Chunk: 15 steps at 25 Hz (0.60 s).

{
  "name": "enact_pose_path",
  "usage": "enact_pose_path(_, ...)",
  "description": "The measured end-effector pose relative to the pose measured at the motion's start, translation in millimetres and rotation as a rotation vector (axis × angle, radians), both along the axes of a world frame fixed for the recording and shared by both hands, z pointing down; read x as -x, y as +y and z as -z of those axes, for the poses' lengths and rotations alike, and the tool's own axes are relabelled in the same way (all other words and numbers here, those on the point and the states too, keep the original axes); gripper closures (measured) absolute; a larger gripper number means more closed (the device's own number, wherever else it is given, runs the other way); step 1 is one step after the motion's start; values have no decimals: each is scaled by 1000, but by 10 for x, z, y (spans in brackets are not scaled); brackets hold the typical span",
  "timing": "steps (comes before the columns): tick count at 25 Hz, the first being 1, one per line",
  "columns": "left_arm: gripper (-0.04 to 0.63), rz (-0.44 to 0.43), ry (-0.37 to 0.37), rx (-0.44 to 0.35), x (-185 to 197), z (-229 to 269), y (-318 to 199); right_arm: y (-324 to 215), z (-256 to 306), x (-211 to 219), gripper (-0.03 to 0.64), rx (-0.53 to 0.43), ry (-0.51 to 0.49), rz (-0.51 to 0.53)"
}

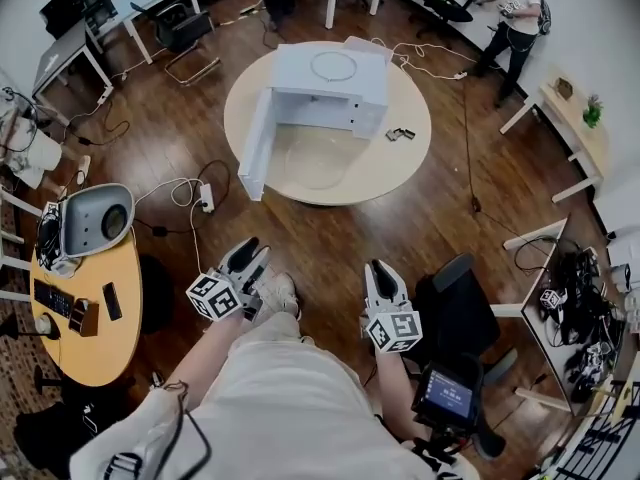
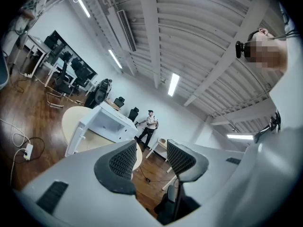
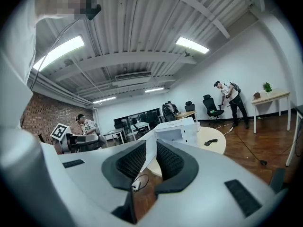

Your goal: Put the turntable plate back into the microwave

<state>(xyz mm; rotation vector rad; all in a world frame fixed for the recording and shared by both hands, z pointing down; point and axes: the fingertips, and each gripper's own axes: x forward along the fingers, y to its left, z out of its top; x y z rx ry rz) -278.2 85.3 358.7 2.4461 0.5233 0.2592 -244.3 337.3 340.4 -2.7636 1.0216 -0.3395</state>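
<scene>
1. The left gripper is held low in front of the person. In its own view the 2 jaws are spread with a clear gap, and only floor shows through it.
2. The right gripper is held level with it on the other side. In its own view the jaws stand close together with a narrow slit between them, and they hold nothing.
3. A stretch of wood floor lies between both grippers and the round table, with a power strip off to the left.
4. The plate appears as a faint glassy disc lying flat on the table just in front of the microwave's mouth. It is well apart from both grippers and roughly in line with the gap between them.
5. The microwave sits behind it with its door swung open to the left. In the head view the cavity is too shaded to read.
6. A thin ring lies on the microwave's top.
7. 2 small dark items lie on the table to the right of the microwave.
8. Another person stands at the far wall.
</scene>
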Motion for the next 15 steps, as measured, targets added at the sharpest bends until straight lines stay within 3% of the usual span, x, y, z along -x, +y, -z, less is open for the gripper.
enact_pose_path(15,388,-64,38,-78,-1625,164,-486,-668,108,-1589,566,41,14,-32)
